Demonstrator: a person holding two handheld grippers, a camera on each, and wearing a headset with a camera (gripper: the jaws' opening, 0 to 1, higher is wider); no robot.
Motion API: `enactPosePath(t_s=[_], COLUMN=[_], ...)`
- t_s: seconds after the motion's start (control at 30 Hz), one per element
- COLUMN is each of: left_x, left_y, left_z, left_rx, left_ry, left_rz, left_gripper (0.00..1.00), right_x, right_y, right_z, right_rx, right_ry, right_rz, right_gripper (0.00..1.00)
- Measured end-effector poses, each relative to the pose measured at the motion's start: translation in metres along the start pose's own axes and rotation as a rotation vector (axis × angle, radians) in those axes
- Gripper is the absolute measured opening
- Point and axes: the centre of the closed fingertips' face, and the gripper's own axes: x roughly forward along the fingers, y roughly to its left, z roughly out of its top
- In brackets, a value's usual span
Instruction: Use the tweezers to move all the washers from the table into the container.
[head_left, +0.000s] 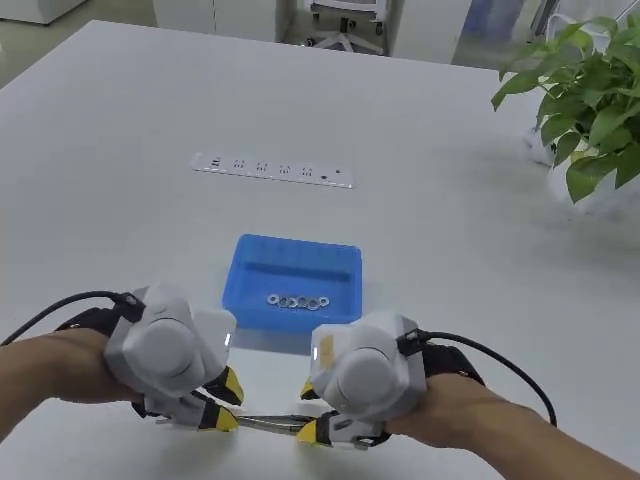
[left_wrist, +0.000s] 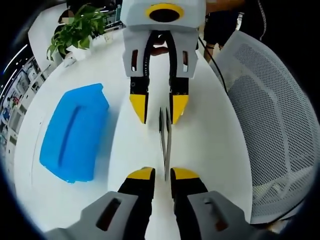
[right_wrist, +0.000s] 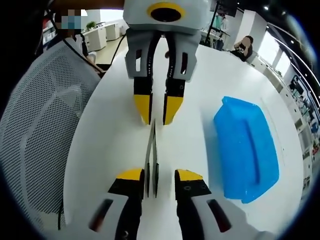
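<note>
The tweezers (head_left: 268, 424) are being straddled on the white worktop (head_left: 450, 200), one end by the left gripper (head_left: 228, 402), the other by the right gripper (head_left: 310, 410), the two being pointed at each other. Both pairs of fingers (left_wrist: 141, 174) are being held released, nothing pinched. The washers (head_left: 298, 300) are being carried in a row inside the blue container (head_left: 250, 255), just beyond the grippers
</note>
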Motion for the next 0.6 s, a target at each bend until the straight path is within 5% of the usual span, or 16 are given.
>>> enactPosePath(t_s=[0.27, 0.6], left_x=[-0.029, -0.064], left_y=[0.010, 0.024], left_z=[0.013, 0.025], left_rx=[-0.101, -0.197], left_ry=[-0.118, -0.253], left_rz=[0.067, 0.166], left_gripper=[0.30, 0.52], right_x=[-0.027, -0.072], right_y=[-0.018, -0.047], right_z=[0.004, -0.006], right_rx=[0.087, 0.222], right_ry=[-0.069, -0.187], right_rz=[-0.080, -0.216], right_gripper=[0.36, 0.59])
